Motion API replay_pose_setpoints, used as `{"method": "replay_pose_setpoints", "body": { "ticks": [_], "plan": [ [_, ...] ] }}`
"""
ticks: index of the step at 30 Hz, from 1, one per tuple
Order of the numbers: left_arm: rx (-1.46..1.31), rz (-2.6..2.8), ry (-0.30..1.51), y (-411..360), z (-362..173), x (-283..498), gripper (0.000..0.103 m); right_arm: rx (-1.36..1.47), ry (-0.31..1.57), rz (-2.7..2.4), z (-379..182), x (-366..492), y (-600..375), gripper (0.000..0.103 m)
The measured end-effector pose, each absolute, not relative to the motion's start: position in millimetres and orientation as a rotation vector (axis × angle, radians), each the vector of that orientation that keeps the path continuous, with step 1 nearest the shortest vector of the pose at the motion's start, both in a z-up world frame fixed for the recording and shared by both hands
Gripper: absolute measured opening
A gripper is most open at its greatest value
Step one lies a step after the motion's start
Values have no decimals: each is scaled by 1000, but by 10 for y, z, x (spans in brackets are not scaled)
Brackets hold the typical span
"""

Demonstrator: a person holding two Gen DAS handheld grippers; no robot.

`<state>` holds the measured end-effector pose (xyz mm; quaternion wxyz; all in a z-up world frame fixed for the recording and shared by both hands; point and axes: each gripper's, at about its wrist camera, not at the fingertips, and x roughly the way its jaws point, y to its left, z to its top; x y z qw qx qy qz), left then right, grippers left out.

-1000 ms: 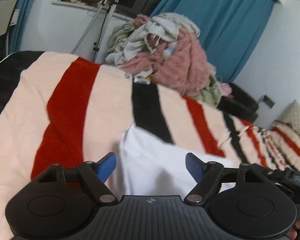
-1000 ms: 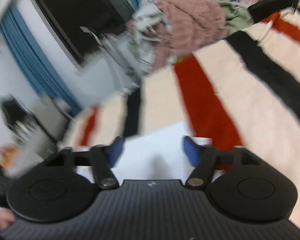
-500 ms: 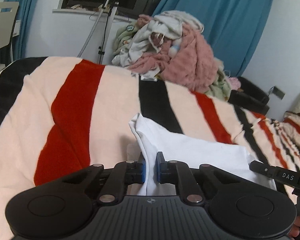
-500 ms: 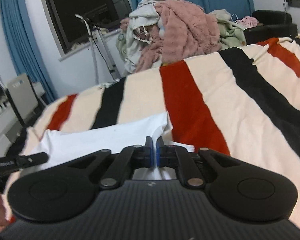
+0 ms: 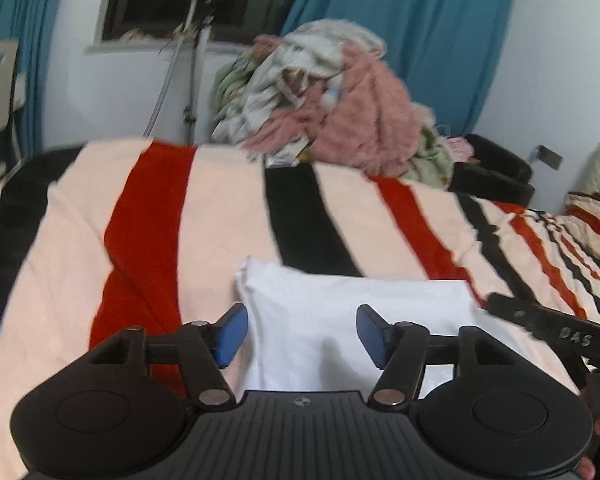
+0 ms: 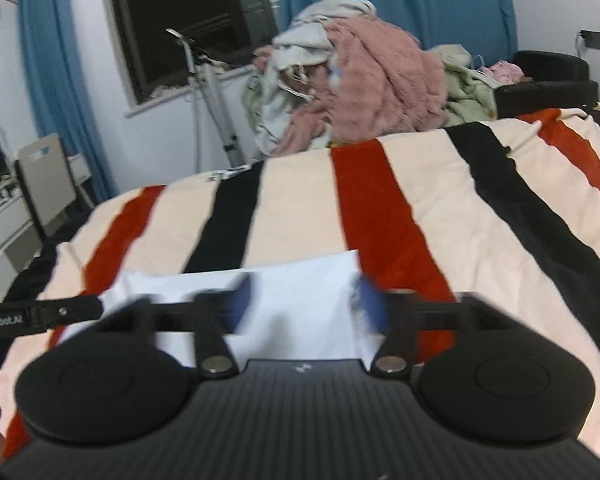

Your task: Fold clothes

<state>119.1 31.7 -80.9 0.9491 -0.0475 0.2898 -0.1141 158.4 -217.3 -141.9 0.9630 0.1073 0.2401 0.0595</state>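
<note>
A folded white garment [image 5: 356, 304] lies flat on the striped blanket [image 5: 204, 216]. My left gripper [image 5: 300, 334] hovers over its left edge, jaws opening, blue pads apart and pressing on nothing, with cloth lying below the gap. In the right wrist view the same white garment [image 6: 296, 280] lies under my right gripper [image 6: 304, 304], whose jaws are also opening and blurred, free of the cloth. Each view shows the other gripper at its side: the right gripper [image 5: 556, 332] and the left gripper [image 6: 40, 314].
A heap of unfolded clothes [image 5: 332, 108] with a pink fluffy piece sits at the bed's far edge. Behind it are blue curtains [image 5: 420, 32], a dark window and a metal stand [image 5: 192, 60]. A black seat [image 5: 496, 172] stands far right. A desk [image 6: 4, 216] is at left.
Half a second ago both grippers were pinched shut on the white garment's edges. Now both have let go and stand open, and the garment lies flat on the blanket.
</note>
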Motion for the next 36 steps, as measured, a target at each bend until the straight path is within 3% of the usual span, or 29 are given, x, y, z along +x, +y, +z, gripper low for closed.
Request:
{"method": "replay_pose_setpoints", "body": {
  "ticks": [1, 3, 4, 5, 10, 17, 21, 24, 28, 34, 36],
  "plan": [
    [-87, -234, 585, 293, -804, 1123, 64, 206, 485, 139, -1420, 1541, -2144, 68],
    [-84, -228, 605, 259, -853, 1030, 64, 181, 486, 171, -1429, 1468, -2087, 53],
    [-83, -221, 626, 245, -904, 1017, 64, 162, 499, 172, -1451, 1463, -2060, 31],
    [-79, -213, 647, 231, -959, 1013, 64, 144, 517, 168, -1488, 1470, -2036, 17],
    [-42, -194, 698, 204, -1284, 1067, 65, 132, 599, 181, -1774, 1561, -1997, 15],
    [-109, -179, 702, 272, -1126, 853, 64, 135, 592, 157, -1687, 1434, -1968, 18],
    [-232, -201, 701, 361, -909, 540, 65, 137, 547, 142, -1451, 1185, -1936, 18],
    [-393, -262, 701, 497, -835, 278, 74, 140, 511, 131, -1314, 1030, -1932, 18],
    [-569, -322, 791, 607, -1042, 247, 74, 163, 497, 135, -1229, 944, -1936, 18],
    [-865, -239, 889, 834, -1586, 584, 66, 141, 488, 132, -1209, 920, -1875, 18],
    [-939, -210, 850, 921, -1661, 625, 58, 141, 491, 132, -1215, 926, -1867, 18]
  ]
}}
